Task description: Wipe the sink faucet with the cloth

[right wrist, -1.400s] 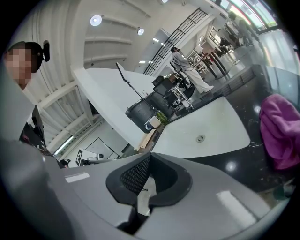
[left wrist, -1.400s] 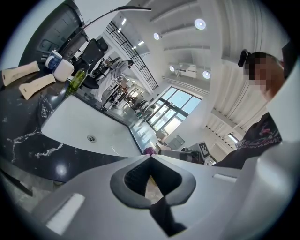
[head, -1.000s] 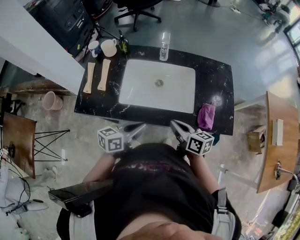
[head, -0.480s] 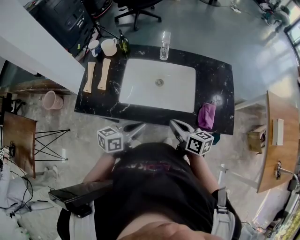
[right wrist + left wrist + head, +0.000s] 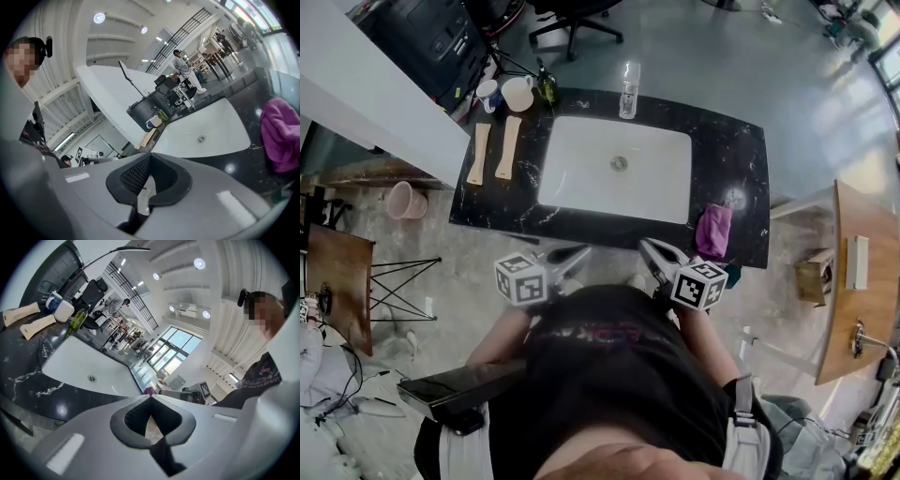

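**Q:** Where the two jaw pairs meet, what is shown?

**A:** Left gripper (image 5: 150, 397): jaws together, tips touching, nothing between them. Right gripper (image 5: 149, 155): likewise closed and empty. Both are held just short of the near edge of the counter (image 5: 736, 159), at 6 o'clock from the sink (image 5: 581, 159).

**Q:** And the task's things?

**A:** The cloth (image 5: 712, 232), purple and bunched, lies on the counter at 4 o'clock from the sink. It is close to the front edge and nearer the right gripper. The faucet (image 5: 628, 92) stands at 12 o'clock on the far rim, well apart from the cloth. This layout fits either a cloth waiting to be taken up or one laid down after wiping, and the views do not decide which.

**Q:** What would good handling ask?

**A:** As a judgement, the cloth is soft and heaped, so a grip is best closed on a raised fold rather than scraped along the stone. So near the edge, it could be nudged off. The faucet is a slender upright and suits a wrapped, light-pressure wipe.

**Q:** Containers?

**A:** The sink basin is bare save for the drain (image 5: 619, 165). A blue-and-white mug (image 5: 487, 94) and a cream mug (image 5: 517, 95) sit at 10 o'clock, beside a green bottle (image 5: 546, 90). Their contents are too small to tell. A pink bucket (image 5: 403, 202) stands on the floor at 9 o'clock, with nothing discernible inside.
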`<state>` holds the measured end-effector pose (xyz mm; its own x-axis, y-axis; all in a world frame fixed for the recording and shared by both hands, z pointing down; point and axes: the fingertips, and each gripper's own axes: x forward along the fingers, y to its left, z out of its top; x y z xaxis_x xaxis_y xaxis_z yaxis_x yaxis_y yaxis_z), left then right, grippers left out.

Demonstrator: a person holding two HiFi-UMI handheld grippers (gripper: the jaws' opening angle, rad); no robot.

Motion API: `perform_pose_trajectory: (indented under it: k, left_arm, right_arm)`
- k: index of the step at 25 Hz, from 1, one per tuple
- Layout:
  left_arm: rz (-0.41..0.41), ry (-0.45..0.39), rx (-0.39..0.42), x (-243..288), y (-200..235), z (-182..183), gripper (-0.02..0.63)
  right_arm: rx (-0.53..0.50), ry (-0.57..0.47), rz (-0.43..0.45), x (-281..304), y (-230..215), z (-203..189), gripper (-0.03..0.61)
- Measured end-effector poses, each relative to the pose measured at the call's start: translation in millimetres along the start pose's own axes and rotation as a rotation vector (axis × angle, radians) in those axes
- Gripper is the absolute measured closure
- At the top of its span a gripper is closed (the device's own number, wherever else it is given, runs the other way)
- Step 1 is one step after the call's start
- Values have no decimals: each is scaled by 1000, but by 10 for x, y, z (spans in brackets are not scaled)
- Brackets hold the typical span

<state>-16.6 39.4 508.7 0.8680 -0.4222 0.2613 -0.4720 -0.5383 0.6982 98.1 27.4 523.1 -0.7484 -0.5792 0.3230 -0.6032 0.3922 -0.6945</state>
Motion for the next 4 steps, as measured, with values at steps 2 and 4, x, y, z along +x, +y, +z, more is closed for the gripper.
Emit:
perform_pose_trajectory:
  k: [2, 4]
  left_arm:
    - [1, -1, 0, -1, 0, -5, 614]
    - [1, -2, -1, -2, 1, -11, 614]
  right_arm:
    - [-2, 0, 0, -1, 1, -2, 568]
    - [-3, 1, 0, -2, 1, -5, 568]
